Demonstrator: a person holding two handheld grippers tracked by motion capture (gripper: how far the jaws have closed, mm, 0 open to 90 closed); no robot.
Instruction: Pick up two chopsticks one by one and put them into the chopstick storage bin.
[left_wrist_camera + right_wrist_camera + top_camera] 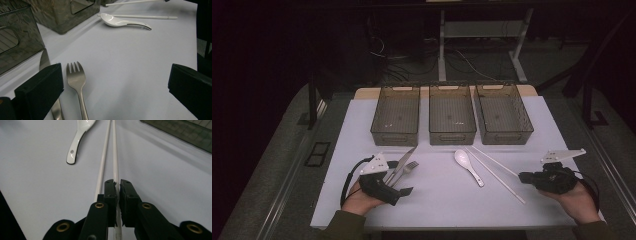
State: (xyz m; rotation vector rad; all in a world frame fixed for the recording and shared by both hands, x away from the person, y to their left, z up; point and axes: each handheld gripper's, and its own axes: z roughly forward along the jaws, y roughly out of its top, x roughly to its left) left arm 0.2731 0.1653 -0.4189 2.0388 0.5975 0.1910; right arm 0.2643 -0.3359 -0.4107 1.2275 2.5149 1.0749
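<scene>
My right gripper [117,185] has its jaws pinched nearly together on one white chopstick [115,165], the other chopstick [102,167] lying just beside it on the white table [437,195]. My left gripper [115,82] stands wide open, holding nothing, over the fork [76,80], with the knife [44,60] alongside. Farther off lies the white soup spoon [468,165], then three clear bins [452,120].

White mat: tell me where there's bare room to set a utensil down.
Free: the patch between the fork and the porcelain spoon, and the front strip of the white mat between both hands. Crowded: around the spoon and chopsticks, and by the knife beside the fork.
</scene>
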